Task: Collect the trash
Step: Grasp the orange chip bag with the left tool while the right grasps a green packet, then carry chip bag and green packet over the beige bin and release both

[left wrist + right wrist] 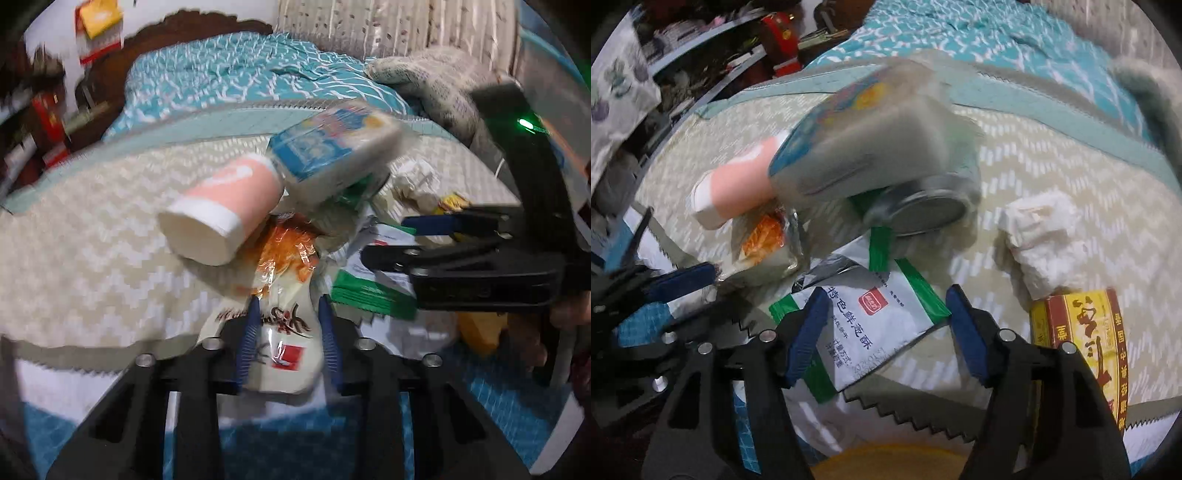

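My left tongs [288,332] are clamped on the white snack packet [284,354] at the near edge of the bed mat [92,258]. My right tongs [886,332] straddle the green-edged wrapper [864,314]; jaws apart, not yet pinching. Beyond them lies the pile: pink cup [218,214], blue carton [332,147], tin can [923,210], crumpled tissue [1045,240].

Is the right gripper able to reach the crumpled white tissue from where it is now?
Probably yes: the tissue lies uncovered just beyond the right gripper, though a green-edged wrapper sits between its fingers.
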{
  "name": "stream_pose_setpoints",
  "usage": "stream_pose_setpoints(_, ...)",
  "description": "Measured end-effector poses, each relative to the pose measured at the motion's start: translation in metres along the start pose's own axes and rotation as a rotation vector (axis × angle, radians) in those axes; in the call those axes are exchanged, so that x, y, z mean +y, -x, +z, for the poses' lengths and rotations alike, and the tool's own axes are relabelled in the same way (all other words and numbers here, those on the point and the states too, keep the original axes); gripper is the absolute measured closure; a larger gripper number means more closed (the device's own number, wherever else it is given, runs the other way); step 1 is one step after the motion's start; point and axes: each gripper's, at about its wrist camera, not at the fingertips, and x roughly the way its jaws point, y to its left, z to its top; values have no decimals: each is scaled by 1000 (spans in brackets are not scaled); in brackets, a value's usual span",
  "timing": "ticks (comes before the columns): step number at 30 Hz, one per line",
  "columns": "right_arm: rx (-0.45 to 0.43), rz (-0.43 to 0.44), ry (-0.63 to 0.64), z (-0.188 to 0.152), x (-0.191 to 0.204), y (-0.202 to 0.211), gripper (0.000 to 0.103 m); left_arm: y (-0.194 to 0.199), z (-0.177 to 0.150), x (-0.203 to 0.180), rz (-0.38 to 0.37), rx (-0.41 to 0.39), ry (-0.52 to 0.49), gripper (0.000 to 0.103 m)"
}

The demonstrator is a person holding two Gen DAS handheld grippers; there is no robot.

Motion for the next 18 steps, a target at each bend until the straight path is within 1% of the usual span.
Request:
stream_pose_setpoints(1, -1, -1, 18, -2, 6, 2, 75, 5, -5, -2, -17, -1, -9, 92)
stream_pose_setpoints(2, 2, 11, 32, -7, 11, 4, 82, 8, -9, -1, -36, 6, -7, 94)
stream_pose_setpoints(3, 3, 25, 38, -12, 15, 6, 88, 13, -17, 2, -72, 21, 10, 99)
stream_pose_setpoints(4, 3, 33, 42, -15, 17, 10, 90, 16, -22, 5, -97, 31, 25, 99)
stream_pose_setpoints(5, 2, 55, 36, -22, 20, 15, 94, 18, -25, 10, -112, 36, 39, 99)
stream_pose_setpoints(7, -18, 99, 11, -29, 25, 25, 94, 27, -37, 21, -142, 38, 83, 99)
stream_pose_setpoints(11, -121, 170, -51, -50, 26, 69, 94, 48, -48, 37, -210, 23, 153, 101)
stream_pose_setpoints(13, -162, 187, -75, -57, 23, 86, 94, 58, -50, 42, -230, 8, 159, 102)
stream_pose_setpoints(14, -197, 197, -99, -66, 19, 101, 94, 63, -50, 43, -239, 3, 159, 102)
stream_pose_setpoints(18, -291, 197, -195, -93, -3, 139, 94, 82, -51, 33, -286, -26, 144, 102)
